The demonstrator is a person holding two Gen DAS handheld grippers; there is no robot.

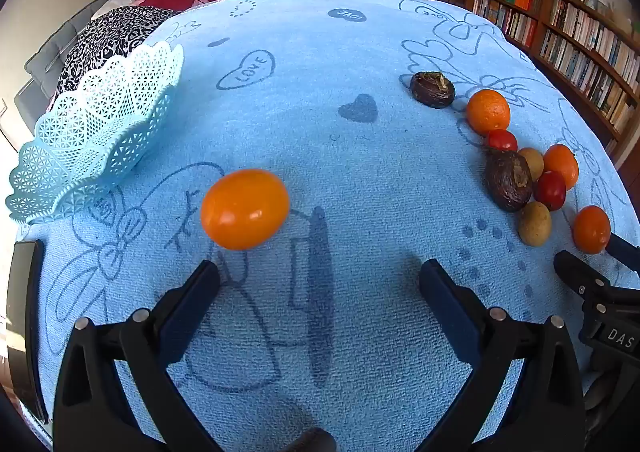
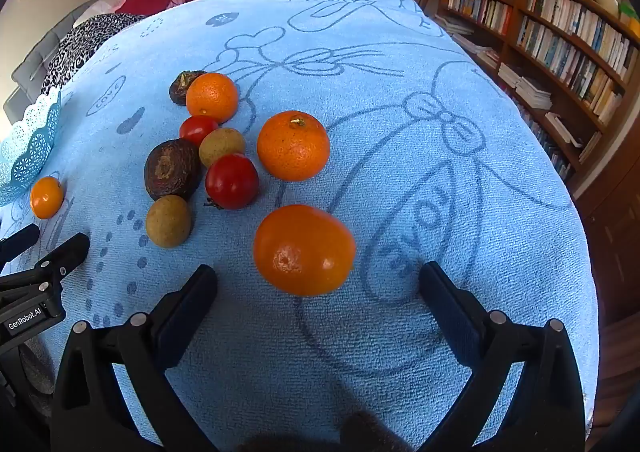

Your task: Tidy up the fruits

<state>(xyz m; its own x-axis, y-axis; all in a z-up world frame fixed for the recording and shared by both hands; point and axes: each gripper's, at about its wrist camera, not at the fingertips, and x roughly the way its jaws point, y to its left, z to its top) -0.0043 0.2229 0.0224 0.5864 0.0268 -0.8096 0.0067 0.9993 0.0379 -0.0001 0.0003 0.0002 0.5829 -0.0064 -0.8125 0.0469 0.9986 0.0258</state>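
Both grippers spread wide, holding nothing: left gripper (image 1: 320, 276), right gripper (image 2: 318, 280). Small orange (image 1: 244, 209) just ahead of left, beside basket (image 1: 96, 132). Fruit pile (image 2: 208, 156) on blue towel (image 2: 400, 172).

In the right wrist view the lattice basket (image 2: 28, 148) is cut by the picture's left edge, and a mandarin (image 2: 211, 97) hides most of a dark wrinkled fruit (image 2: 182, 86). In the left wrist view the right tongs (image 1: 592, 252) run off the right edge. Book titles on the bookshelf (image 1: 560, 32) are too small to read.
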